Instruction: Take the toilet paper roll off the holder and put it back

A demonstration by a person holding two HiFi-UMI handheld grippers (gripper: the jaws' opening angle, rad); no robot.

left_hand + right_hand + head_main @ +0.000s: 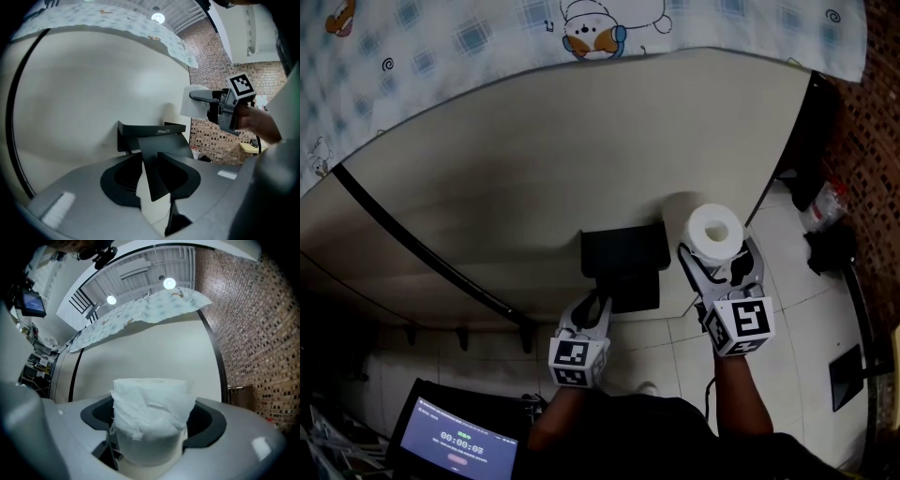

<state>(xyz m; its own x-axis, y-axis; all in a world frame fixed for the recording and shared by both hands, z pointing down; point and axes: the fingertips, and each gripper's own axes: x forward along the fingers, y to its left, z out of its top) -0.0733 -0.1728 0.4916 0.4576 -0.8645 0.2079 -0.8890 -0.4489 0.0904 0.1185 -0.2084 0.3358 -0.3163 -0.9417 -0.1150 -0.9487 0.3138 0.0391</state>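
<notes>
A black paper holder [623, 248] [150, 131] is fixed to the cream wall, with a flat black flap [637, 292] [157, 159] hanging from it. My left gripper [598, 302] [152, 171] is just under the holder. The flap hangs between its jaws, and a strip of wall shows between the flap and the left jaw. My right gripper [718, 250] [152, 413] is shut on the white toilet paper roll [715, 230] [152, 404]. It holds the roll upright, just right of the holder and clear of it. The roll [192, 101] also shows in the left gripper view.
A patterned cloth [487, 37] hangs over the top of the wall. A black strip [422, 248] runs down the wall on the left. A brick wall [872, 141] stands to the right over tiled floor [787, 272] with dark things [830, 248]. A lit screen [459, 441] sits lower left.
</notes>
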